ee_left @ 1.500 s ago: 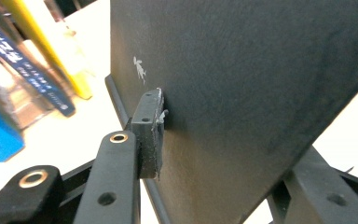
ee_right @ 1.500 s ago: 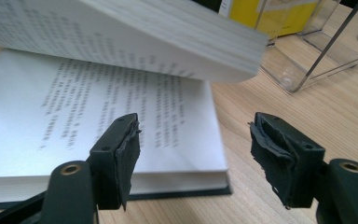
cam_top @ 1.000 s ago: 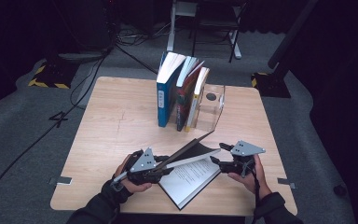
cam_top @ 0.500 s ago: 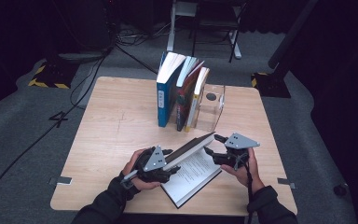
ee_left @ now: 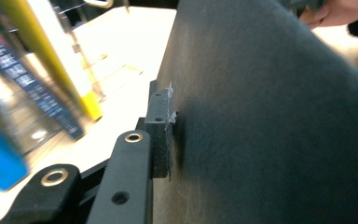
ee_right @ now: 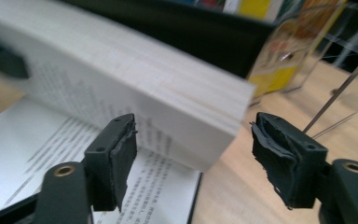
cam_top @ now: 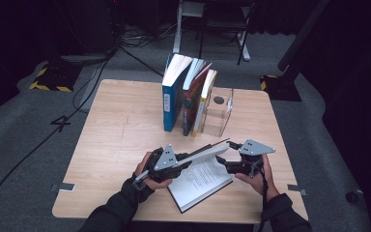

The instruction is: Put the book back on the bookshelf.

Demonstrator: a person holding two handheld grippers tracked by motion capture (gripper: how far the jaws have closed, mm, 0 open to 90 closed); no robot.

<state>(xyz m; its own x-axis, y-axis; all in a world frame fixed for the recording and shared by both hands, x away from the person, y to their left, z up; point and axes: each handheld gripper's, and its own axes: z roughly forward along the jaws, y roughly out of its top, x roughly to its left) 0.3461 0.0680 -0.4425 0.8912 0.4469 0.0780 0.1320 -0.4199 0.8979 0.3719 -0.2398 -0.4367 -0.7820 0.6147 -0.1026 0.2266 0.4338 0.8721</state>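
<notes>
Open book, lower centre of the high view, lying on the table: one half flat with printed pages up, the other half, dark cover and page block, raised at a slant, apparently to be closed or turned over. Left gripper, at the book's left edge: its jaws have just been closing, and one pad presses the dark cover in the left gripper view, so it grips the raised half to carry it. Right gripper, right of the book: jaws spread and just opening further, the page block's corner between them untouched, seemingly placed to steady it. Row of upright books, upper centre, leaning on a clear bookend that keeps them standing.
</notes>
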